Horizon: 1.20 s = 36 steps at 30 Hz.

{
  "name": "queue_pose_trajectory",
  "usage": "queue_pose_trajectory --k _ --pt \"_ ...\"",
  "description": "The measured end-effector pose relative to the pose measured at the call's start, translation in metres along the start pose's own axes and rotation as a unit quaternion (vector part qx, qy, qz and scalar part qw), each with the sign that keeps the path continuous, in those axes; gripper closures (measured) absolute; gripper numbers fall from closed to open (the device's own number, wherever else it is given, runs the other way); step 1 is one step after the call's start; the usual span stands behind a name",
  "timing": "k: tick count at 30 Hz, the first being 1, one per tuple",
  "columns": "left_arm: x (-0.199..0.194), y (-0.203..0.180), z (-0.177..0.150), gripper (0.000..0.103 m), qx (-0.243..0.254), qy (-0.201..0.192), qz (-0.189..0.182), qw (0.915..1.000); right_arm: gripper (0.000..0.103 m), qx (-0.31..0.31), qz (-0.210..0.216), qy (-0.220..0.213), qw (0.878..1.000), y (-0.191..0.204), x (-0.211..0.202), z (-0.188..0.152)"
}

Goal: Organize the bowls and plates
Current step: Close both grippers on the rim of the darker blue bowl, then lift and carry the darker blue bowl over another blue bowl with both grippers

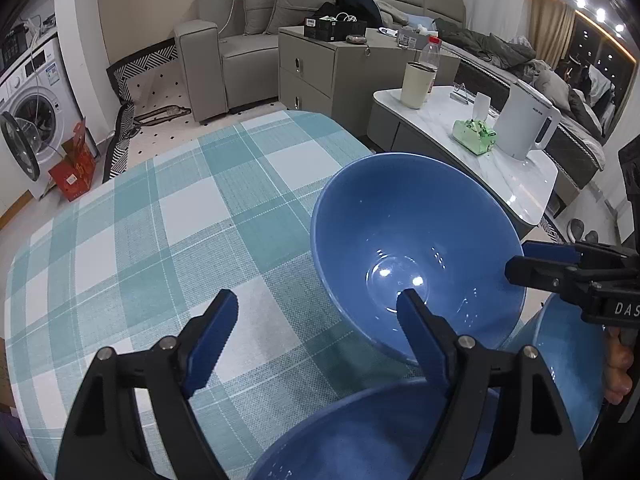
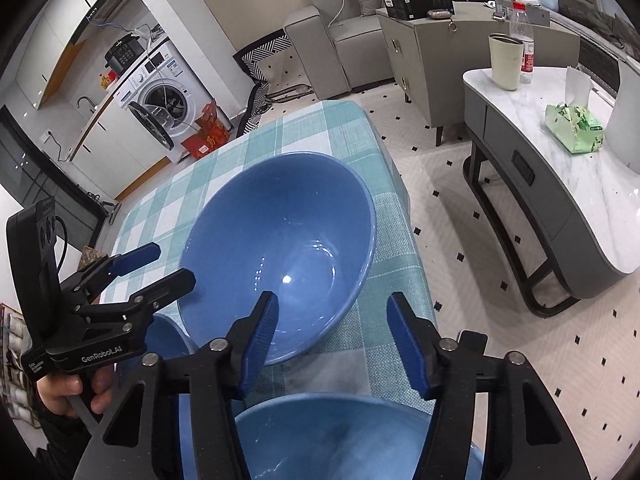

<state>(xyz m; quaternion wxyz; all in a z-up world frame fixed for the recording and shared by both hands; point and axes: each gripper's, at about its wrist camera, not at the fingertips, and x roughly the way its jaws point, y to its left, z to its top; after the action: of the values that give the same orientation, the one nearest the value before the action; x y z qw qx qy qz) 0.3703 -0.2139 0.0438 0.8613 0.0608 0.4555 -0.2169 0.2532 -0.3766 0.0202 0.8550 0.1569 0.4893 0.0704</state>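
While both claws hang over the checked table [image 1: 168, 216], the sorting looks barely begun. A large blue bowl [image 1: 416, 248] stands upright near the table's far right corner, apart from the others and empty. Two more blue bowls sit nearer the person: one [image 1: 372, 436] at the near edge directly under the left claw, another [image 1: 568, 364] just beside it toward the right edge, partly hidden. Whether those two touch I cannot tell. No plates show in either view.

The left claw [image 1: 320, 328] is fairly wide, one finger reaching inside the large bowl's near rim and the other outside over the cloth; the pads do not yet press on the rim. The right claw [image 2: 332, 340] is about half open, one finger at the bowl's rim on its side, the other over bare cloth, gripping nothing.

My judgement: nothing is stacked yet, so nesting the three bowls remains, starting with this large one.
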Motion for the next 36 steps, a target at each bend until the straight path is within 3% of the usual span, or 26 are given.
queue_pose_trajectory --k 5,19,27,36 --pt "0.007 0.001 0.001 0.045 -0.005 0.008 -0.010 0.9999 0.048 -0.005 -0.002 0.002 1.000 0.002 0.000 -0.001" --pt "0.013 -0.001 0.003 0.071 -0.002 0.017 -0.024 0.9996 0.057 -0.007 -0.003 0.011 1.000 0.004 0.007 0.003" --pt "0.016 -0.005 0.003 0.084 0.002 0.019 -0.033 0.9993 0.076 -0.008 -0.001 0.014 1.000 0.004 0.009 0.002" --pt "0.017 -0.004 0.004 0.085 -0.001 0.018 -0.033 0.9993 0.082 -0.008 -0.005 0.008 1.000 0.002 0.009 0.001"
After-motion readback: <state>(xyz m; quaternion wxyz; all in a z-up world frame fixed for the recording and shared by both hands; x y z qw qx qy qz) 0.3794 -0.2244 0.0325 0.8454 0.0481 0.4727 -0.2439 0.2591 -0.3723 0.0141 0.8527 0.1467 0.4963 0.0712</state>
